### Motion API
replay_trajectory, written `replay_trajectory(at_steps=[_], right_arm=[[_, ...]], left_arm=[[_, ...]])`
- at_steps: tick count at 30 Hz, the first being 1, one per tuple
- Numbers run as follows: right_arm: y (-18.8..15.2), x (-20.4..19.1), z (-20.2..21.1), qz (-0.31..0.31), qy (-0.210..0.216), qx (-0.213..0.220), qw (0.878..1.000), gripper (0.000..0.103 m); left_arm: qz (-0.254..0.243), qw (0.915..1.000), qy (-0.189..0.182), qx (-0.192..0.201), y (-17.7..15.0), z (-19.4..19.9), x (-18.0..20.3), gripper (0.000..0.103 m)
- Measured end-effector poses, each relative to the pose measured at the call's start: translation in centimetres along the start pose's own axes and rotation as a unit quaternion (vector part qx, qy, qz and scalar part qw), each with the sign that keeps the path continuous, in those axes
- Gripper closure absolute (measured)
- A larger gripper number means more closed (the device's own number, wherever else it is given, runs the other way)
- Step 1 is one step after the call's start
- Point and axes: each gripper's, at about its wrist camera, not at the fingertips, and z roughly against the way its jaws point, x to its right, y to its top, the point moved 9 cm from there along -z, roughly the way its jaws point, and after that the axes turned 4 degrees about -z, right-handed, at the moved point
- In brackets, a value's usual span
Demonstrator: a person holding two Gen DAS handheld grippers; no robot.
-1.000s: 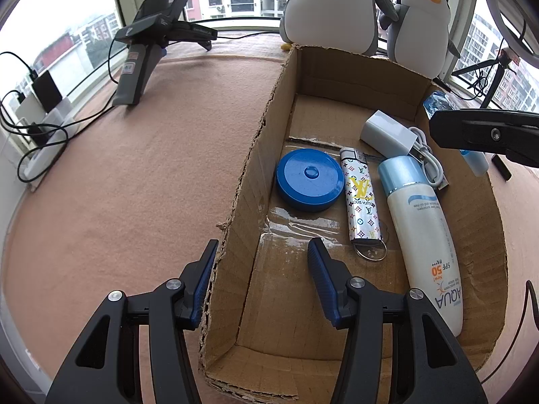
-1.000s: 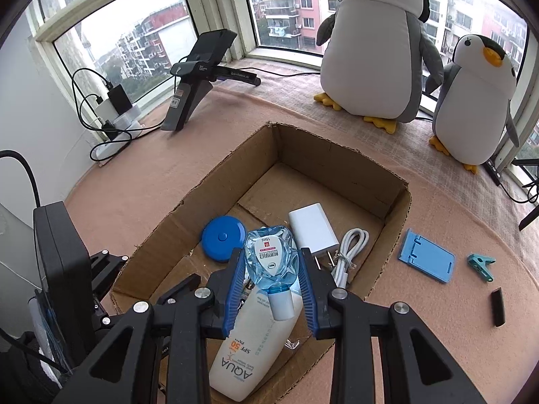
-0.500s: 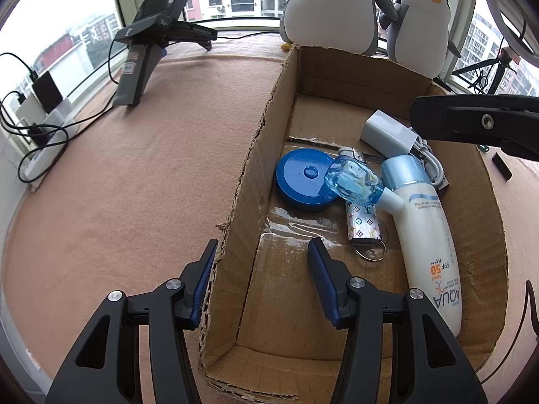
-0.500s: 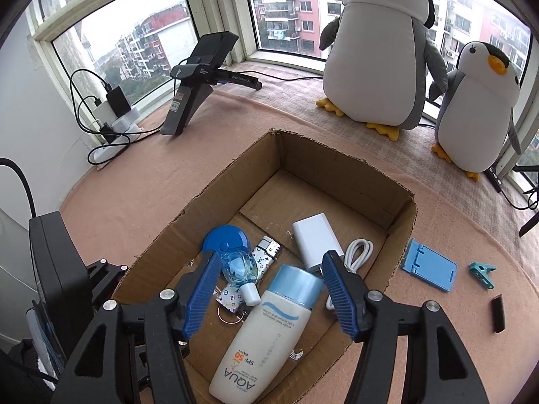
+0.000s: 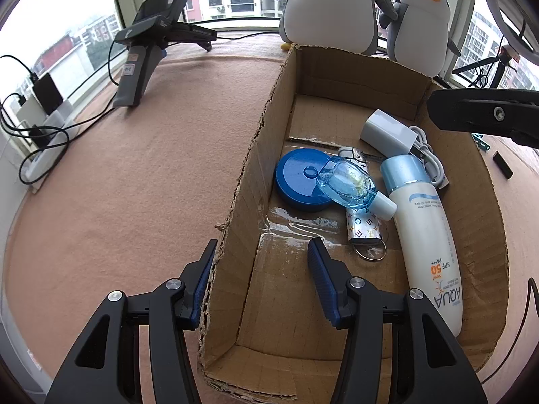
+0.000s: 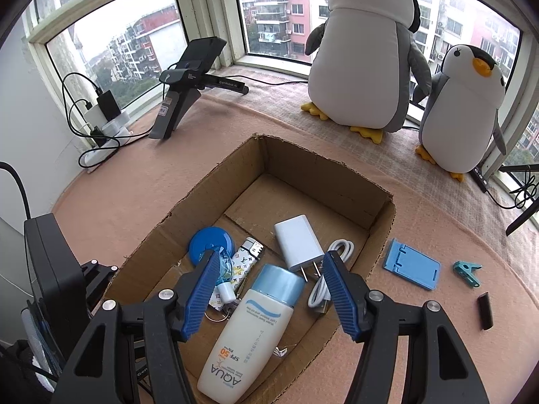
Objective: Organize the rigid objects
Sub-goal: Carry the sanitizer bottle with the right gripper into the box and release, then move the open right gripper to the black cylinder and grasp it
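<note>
An open cardboard box (image 5: 353, 77) holds a blue round disc (image 5: 301, 180), a patterned lighter (image 5: 362, 222), a white sunscreen bottle (image 5: 427, 235), a white charger (image 5: 387, 131) and a white cable (image 5: 431, 161). A small clear blue bottle (image 5: 348, 187) lies tilted across the disc and lighter. My left gripper (image 5: 261, 252) is open, its fingers astride the box's left wall. My right gripper (image 6: 271, 259) hangs open above the box (image 6: 330, 181), holding nothing. One of its fingers partly hides the small bottle (image 6: 225, 276).
On the pink cloth right of the box lie a blue phone stand (image 6: 412, 264), a teal clip (image 6: 466, 271) and a small black piece (image 6: 485, 309). Two plush penguins (image 6: 360, 60) stand at the window. A black device (image 6: 188, 80) and a power strip (image 6: 101, 128) sit far left.
My right gripper opened and let go of the small blue bottle, which now rests on the disc and lighter, and the gripper drew back. The left gripper has not moved.
</note>
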Motion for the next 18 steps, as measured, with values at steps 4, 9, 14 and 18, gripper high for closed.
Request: replay_trajectory(at_steps=[4, 9, 14, 18], right_arm=[[-0.2, 0.6, 0.2, 0.001, -0.006, 0.001, 1.0, 0.041], [-0.6, 2.3, 0.6, -0.008, -0.012, 0.003, 1.0, 0.041], [-1.2, 4.7, 1.3, -0.022, -0.022, 0.005, 0.999, 0.041], [-1.8, 7.0, 2.0, -0.032, -0.038, 0.008, 0.999, 0.041]], left_arm=[[-0.001, 1.0, 0.001, 0.0, 0.0, 0.0, -0.1, 0.051], [-0.003, 1.0, 0.004, -0.001, 0.1, 0.0, -0.2, 0.051], [-0.005, 1.0, 0.007, 0.0, 0.0, 0.1, 0.0, 0.051], [-0.007, 0.9999, 0.01, 0.0, 0.0, 0.1, 0.0, 0.051]])
